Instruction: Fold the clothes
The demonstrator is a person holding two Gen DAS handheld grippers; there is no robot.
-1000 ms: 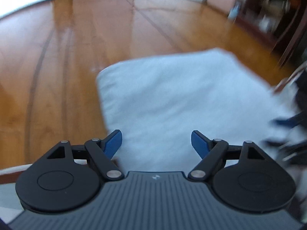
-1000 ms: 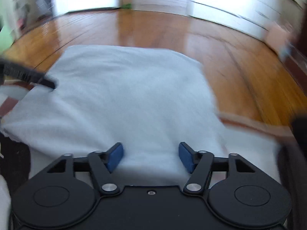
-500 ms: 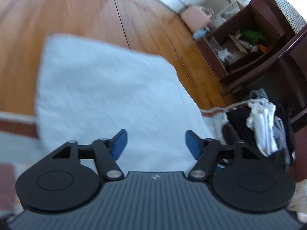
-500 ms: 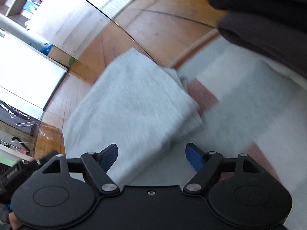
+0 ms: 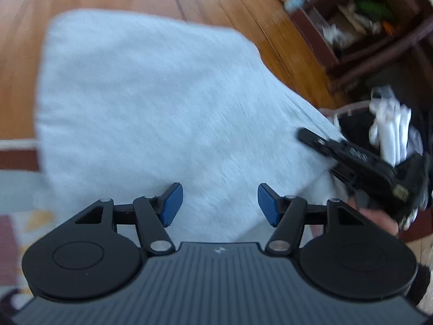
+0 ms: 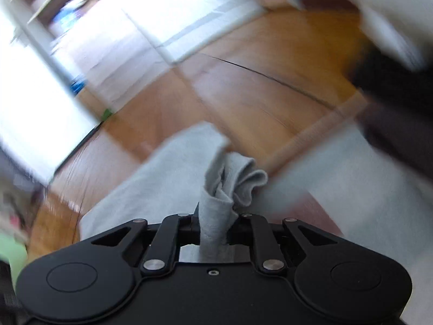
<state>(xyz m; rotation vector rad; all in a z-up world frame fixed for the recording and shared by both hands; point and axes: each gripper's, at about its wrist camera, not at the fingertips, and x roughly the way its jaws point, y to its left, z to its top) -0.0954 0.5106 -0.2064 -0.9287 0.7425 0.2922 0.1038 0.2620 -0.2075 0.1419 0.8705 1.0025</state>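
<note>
Left wrist view is taken up by a light grey folded garment (image 5: 162, 100), which is spread flat, partly on the wooden floor (image 5: 21, 62) and partly on a striped rug (image 5: 16, 159) seen at the left edge. The left gripper (image 5: 219, 203) is held over the near edge of the garment with its blue pads (image 5: 171, 203) set wide apart and nothing between them. Further right, the right gripper (image 5: 349, 154) is seen as a dark shape at the garment's right edge; its grip cannot be told from this angle. Behind it a heap of black and white clothes (image 5: 389, 130) is piled, and a dark wooden shelf unit (image 5: 360, 27) with blurred contents is seen at the upper right.

Right wrist view is strongly blurred by motion. At the left, bright white doors or panels (image 6: 40, 108) are seen above the wooden floor (image 6: 257, 89). In the middle, a bunched corner of the grey garment (image 6: 216, 211) is pinched between the closed fingers of the right gripper (image 6: 215, 230), and crumpled folds are pushed up just beyond them. The rest of the garment is trailed away to the left over the floor. At the right, the pale rug (image 6: 351, 178) and a dark, blurred shape (image 6: 400, 113) are seen.
</note>
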